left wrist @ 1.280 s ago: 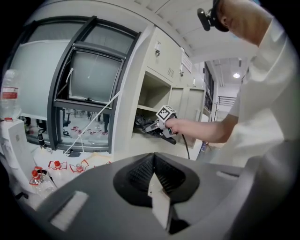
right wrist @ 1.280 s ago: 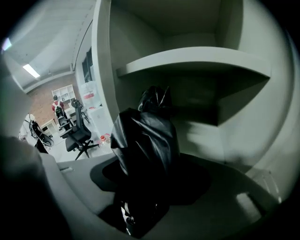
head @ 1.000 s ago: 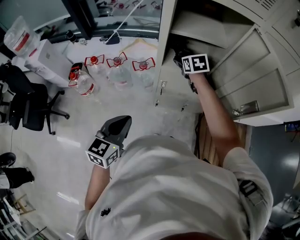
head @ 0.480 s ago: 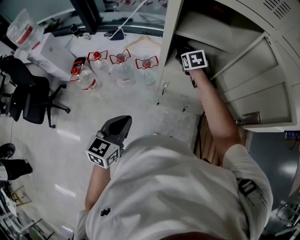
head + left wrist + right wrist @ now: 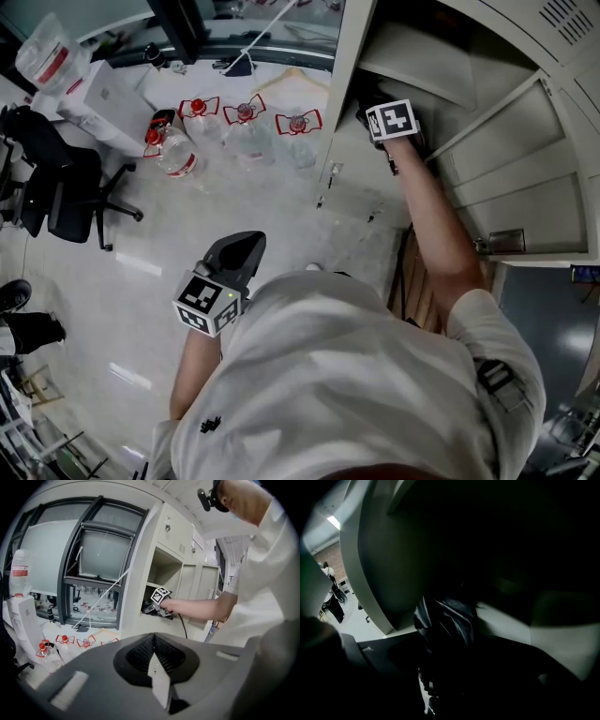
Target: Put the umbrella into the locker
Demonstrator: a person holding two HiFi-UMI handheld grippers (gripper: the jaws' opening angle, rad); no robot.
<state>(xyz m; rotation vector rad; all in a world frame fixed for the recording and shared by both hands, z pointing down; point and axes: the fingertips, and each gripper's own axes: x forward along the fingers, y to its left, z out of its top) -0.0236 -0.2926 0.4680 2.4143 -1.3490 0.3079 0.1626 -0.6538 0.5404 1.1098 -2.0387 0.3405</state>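
Black umbrella (image 5: 447, 618), pale grey locker (image 5: 497, 159), white shirt (image 5: 356, 375), red-capped clear bottles (image 5: 246, 122), black chair (image 5: 56, 202)

- A workplace locker corner, office-like.
- Grey metal lockers (image 5: 562, 56) in a bank.
- Black office chair (image 5: 56, 187) on a pale floor (image 5: 234, 216).
- Large water bottles (image 5: 246, 141) below a dark-framed window (image 5: 98, 559).

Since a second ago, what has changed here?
The right tool, reaching into the locker, has just been opening its jaws; the dark umbrella lies between them. The left tool stayed shut, empty and in place; the bottles did not move.
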